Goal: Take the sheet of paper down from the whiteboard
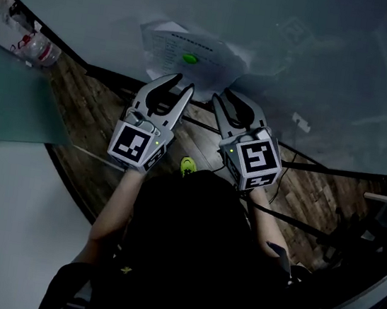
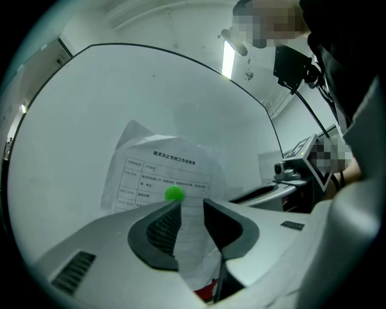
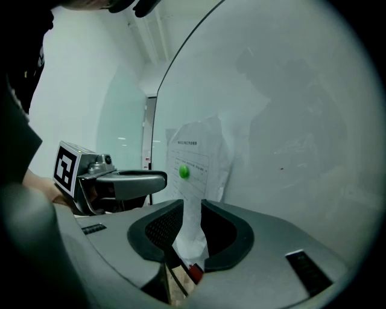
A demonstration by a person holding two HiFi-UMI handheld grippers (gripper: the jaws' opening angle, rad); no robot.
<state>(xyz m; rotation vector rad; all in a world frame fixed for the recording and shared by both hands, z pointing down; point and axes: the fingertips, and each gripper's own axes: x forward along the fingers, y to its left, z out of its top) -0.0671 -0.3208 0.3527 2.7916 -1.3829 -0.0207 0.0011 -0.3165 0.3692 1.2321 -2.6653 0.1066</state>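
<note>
Paper sheet (image 1: 172, 44), judged light and limp, is held by a green magnet (image 1: 190, 59); lower edge recommended. Left gripper (image 1: 181, 81) and right gripper (image 1: 223, 95) are found part-open, empty.

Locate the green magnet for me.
In the head view, the green magnet sits near the middle of the sheet of paper on the whiteboard, just beyond the left gripper.

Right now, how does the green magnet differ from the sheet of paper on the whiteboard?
The green magnet is small, round and plain; the sheet of paper is far larger, white and printed. The magnet sits on top of the paper, which looks crumpled. Both hang on the whiteboard.
</note>
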